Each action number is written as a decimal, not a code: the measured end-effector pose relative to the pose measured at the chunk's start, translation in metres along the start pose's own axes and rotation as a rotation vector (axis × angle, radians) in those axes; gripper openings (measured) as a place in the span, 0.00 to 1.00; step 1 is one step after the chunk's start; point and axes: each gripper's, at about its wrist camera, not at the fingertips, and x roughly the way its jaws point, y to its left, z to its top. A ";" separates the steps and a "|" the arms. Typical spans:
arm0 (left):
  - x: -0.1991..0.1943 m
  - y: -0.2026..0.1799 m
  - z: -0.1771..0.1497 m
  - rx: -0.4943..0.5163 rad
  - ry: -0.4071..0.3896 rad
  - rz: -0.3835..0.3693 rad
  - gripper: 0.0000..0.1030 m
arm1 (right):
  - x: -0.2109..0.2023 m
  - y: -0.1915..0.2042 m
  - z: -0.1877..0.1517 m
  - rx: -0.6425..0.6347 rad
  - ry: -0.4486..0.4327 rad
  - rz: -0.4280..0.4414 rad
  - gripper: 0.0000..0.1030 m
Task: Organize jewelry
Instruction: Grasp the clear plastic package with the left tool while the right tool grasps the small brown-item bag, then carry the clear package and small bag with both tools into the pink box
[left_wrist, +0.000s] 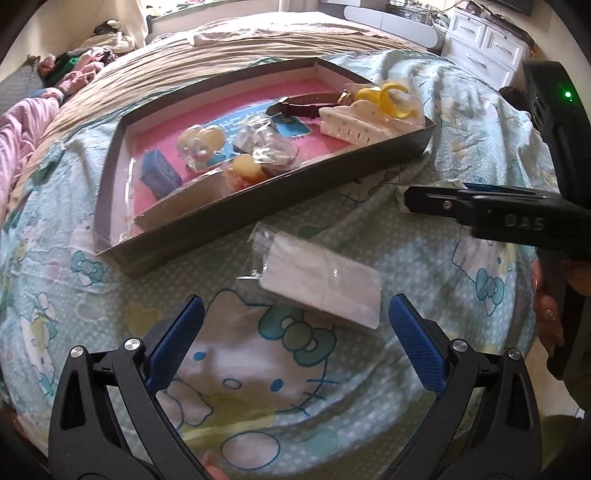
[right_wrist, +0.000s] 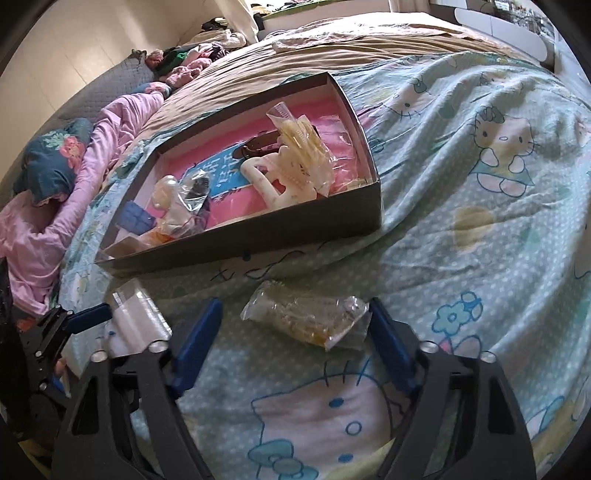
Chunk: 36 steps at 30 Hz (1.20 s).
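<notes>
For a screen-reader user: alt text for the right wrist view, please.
The open right gripper hovers over a clear packet on a cartoon-print bedspread; beyond, a shallow box holds hair clips and trinkets.

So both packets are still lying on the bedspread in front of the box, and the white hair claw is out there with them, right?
Not quite. The white hair claw lies inside the box, as the left wrist view shows. Both packets, the white card packet and the crumpled clear packet, do lie on the bedspread in front of it.

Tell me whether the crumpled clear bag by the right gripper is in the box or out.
Out. The clear bag lies on the bedspread, in front of the box.
</notes>
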 end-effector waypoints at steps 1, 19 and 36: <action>0.002 -0.002 0.001 0.006 0.001 -0.004 0.91 | 0.001 0.000 0.000 -0.009 -0.002 -0.012 0.60; 0.012 -0.009 0.010 0.062 -0.009 -0.002 0.85 | -0.039 -0.012 0.011 -0.017 -0.054 0.056 0.55; -0.059 0.058 0.017 -0.137 -0.166 0.038 0.85 | -0.063 0.041 0.034 -0.119 -0.114 0.148 0.55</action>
